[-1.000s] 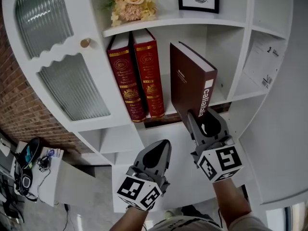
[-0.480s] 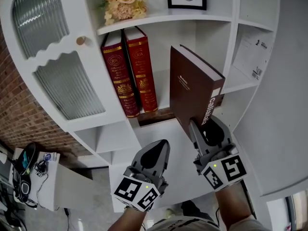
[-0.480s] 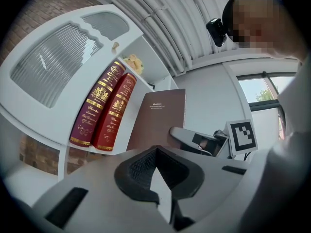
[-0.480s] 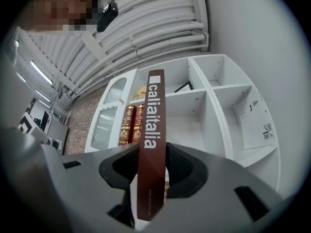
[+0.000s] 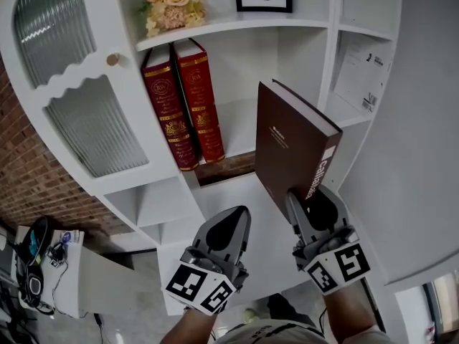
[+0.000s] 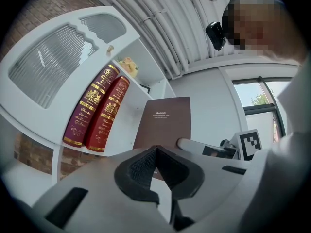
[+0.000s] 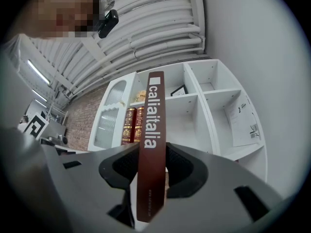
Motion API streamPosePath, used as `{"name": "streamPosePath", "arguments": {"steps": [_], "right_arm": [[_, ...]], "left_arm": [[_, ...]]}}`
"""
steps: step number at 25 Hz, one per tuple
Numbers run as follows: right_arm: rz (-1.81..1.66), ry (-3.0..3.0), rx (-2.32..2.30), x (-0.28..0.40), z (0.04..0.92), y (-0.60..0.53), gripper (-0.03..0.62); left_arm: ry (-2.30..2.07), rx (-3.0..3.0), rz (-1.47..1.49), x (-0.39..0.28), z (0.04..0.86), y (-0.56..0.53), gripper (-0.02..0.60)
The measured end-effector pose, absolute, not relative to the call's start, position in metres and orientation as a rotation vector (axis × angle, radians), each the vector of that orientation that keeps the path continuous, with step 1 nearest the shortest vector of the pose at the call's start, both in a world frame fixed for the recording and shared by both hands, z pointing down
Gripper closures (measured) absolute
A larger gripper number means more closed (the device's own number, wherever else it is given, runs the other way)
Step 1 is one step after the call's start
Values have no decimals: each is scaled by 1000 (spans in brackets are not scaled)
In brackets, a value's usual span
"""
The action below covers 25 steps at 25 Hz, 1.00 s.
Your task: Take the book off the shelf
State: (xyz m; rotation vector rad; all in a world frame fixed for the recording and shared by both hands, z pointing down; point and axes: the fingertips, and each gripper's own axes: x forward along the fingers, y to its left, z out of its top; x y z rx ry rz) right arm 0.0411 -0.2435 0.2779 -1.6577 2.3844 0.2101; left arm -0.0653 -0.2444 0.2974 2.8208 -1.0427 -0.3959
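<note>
Brown book (image 5: 290,145): rigid hardback, likely weighty, smooth cover; right gripper (image 5: 311,198) clamped on lower spine, off the shelf (image 5: 237,24); left gripper (image 5: 229,224) closed, empty.

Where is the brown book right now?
In the head view, the brown book stands right of centre, gripped at its spine by the right gripper, out in front of the white shelf, right of the two red books.

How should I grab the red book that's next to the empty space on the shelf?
Probably across its spine, coming straight from the front. The red book stands on end with its spine facing out. Its right side is free, but the other red book sits tight against its left.
</note>
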Motion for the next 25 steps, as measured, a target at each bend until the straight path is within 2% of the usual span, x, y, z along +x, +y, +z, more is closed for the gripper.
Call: {"name": "streamPosePath", "arguments": {"steps": [25], "right_arm": [[175,2366,-1655,49,283,-220,447]], "left_arm": [[-1028,2841,-399,-56,292,-231,571]]}}
